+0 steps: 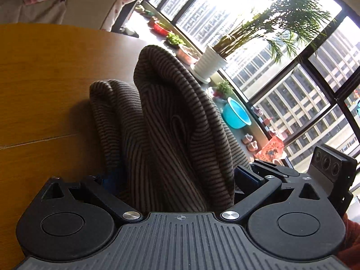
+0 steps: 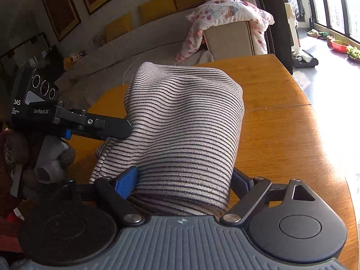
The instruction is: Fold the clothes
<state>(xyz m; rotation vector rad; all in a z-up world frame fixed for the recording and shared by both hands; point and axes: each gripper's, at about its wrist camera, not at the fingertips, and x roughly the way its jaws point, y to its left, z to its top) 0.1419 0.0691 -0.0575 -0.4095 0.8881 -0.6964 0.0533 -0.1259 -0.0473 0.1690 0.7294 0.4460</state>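
Observation:
A brown garment with thin dark stripes (image 1: pixel 171 117) stands bunched in a tall hump on the wooden table (image 1: pixel 45 78). It fills the gap of my left gripper (image 1: pixel 175 176), whose jaws stand wide; a dark slit shows beside the right blue pad (image 1: pixel 246 176). In the right wrist view the same striped garment (image 2: pixel 186 123) lies folded and thick between the fingers of my right gripper (image 2: pixel 183 181). Both blue pads (image 2: pixel 126 183) rest against its sides. One black finger (image 2: pixel 112 127) of the left gripper touches the cloth from the left.
The round table edge (image 2: pixel 333 157) curves close on the right. Beyond it lie a sofa with a flowered blanket (image 2: pixel 227 11), a window sill with potted plants (image 1: pixel 209 65) and a blue basin (image 1: pixel 236 114). A red sleeve (image 1: pixel 351 243) shows at the lower right.

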